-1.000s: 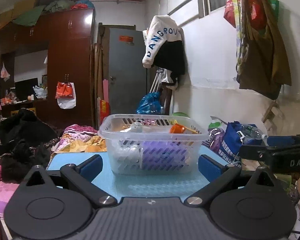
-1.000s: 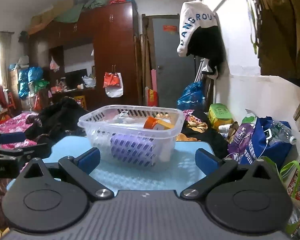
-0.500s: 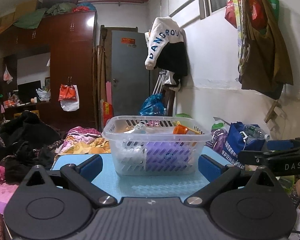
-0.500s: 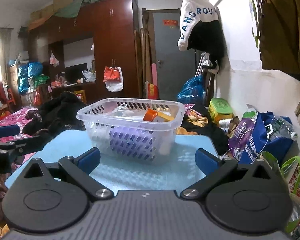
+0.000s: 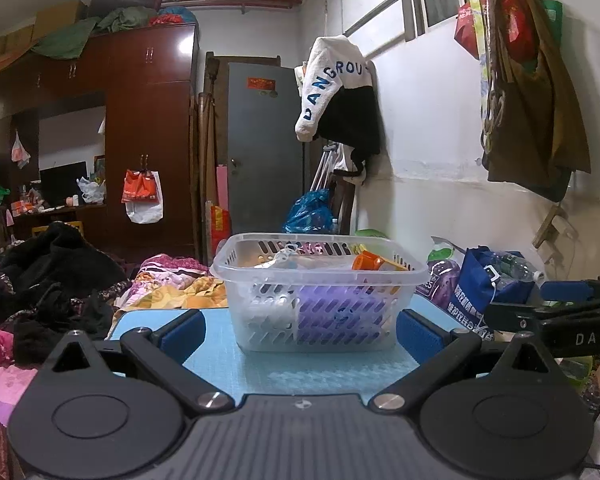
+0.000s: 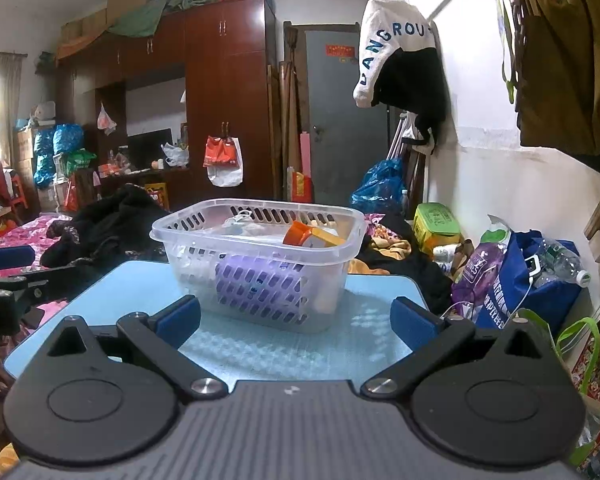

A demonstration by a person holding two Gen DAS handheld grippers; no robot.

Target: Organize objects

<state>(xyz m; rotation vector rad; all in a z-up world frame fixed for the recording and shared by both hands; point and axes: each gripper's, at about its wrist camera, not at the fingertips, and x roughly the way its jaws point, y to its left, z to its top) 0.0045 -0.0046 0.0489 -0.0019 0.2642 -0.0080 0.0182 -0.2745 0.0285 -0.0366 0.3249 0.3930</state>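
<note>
Clear basket [image 5: 320,292] sits mid-table [image 5: 320,372], already loaded: purple item [image 5: 336,316], orange-capped bottle [image 5: 370,261]. Left claw [image 5: 298,330] and right claw [image 6: 296,322] both spread wide, empty, short of it. Thin slotted plastic will likely flex and slip. Best hold looks like the rolled rim, both sides; light load.

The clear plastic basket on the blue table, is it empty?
No, the clear plastic basket holds several things, among them an orange-capped container and a purple item seen through its slotted wall.
</note>
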